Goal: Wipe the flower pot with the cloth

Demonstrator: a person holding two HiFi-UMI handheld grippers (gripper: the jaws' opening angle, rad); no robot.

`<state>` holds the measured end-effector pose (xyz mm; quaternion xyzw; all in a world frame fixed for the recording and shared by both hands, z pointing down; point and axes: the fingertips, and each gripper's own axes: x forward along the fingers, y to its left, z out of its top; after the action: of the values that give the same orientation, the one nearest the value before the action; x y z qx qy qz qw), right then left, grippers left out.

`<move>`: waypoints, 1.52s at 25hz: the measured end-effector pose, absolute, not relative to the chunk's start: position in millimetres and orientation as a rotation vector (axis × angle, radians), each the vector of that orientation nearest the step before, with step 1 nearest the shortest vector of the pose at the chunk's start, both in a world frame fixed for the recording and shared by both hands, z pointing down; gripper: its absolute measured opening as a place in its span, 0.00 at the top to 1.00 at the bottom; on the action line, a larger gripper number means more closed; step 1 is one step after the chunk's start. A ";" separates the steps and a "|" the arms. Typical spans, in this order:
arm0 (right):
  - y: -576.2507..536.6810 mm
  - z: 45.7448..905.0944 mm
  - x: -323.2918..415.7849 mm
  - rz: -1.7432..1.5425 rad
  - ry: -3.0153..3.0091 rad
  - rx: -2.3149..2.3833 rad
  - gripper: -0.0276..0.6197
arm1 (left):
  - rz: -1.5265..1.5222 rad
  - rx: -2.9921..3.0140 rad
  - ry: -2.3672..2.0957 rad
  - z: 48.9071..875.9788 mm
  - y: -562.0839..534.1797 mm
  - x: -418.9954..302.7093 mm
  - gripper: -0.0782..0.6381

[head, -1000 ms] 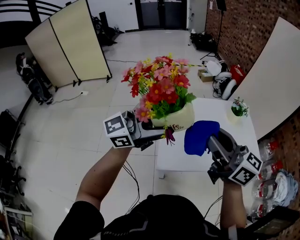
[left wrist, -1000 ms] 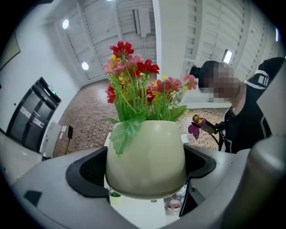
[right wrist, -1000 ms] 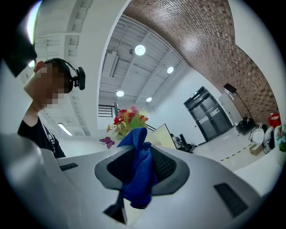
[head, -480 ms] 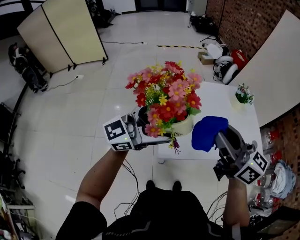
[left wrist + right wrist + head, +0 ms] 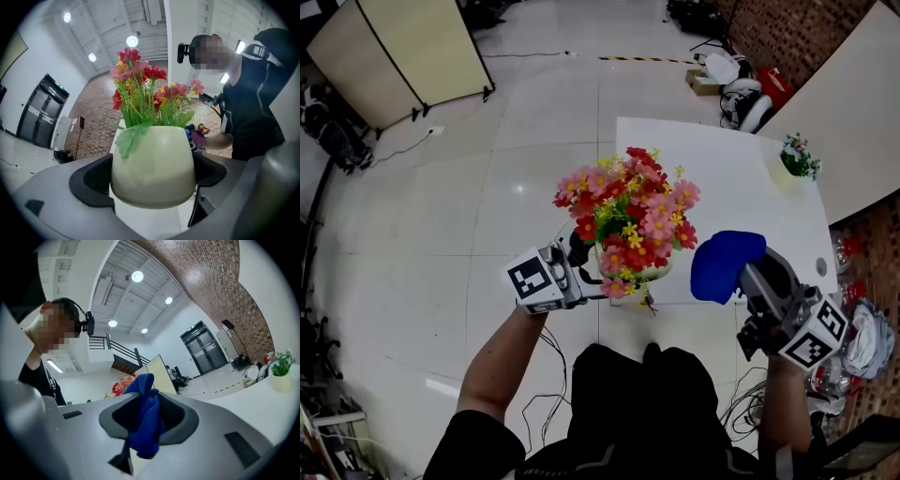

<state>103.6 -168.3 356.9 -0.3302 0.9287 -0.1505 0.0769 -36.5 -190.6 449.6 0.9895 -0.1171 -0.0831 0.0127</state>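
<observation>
Your left gripper [image 5: 598, 278] has its fingers [image 5: 91, 180] clamped on either side of the cream pot [image 5: 153, 166]. It holds the pot upright in the air, and in the head view the pot sits over the near edge of the white worktop [image 5: 722, 178]. Red, pink and yellow flowers [image 5: 633, 220] fill the pot and hide most of it from above. Close beside the blooms on their right, the blue cloth [image 5: 727, 265] bunches up out of your right gripper [image 5: 752, 279]. Its fingers pinch the cloth between them, and one fold hangs down below them. A small plant [image 5: 797, 155] stands at the worktop's far right corner.
</observation>
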 end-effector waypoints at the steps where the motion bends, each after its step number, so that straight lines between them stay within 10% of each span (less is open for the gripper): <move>1: -169.1 369.4 104.6 -0.460 2.786 -0.996 0.81 | -0.241 3.075 -0.363 467.5 -189.7 -35.1 0.16; 14: -185.9 483.4 105.5 -0.526 2.850 -1.053 0.81 | -0.115 3.066 -0.309 629.8 -190.0 -26.4 0.16; 38: -211.3 486.3 118.9 -0.720 2.876 -1.145 0.81 | -0.097 3.052 -0.228 655.2 -191.2 -14.0 0.16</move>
<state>118.9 -211.3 486.3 -0.3601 0.9048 -0.2265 -0.0181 -14.0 -191.2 655.2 0.9960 -0.0743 -0.0315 0.0396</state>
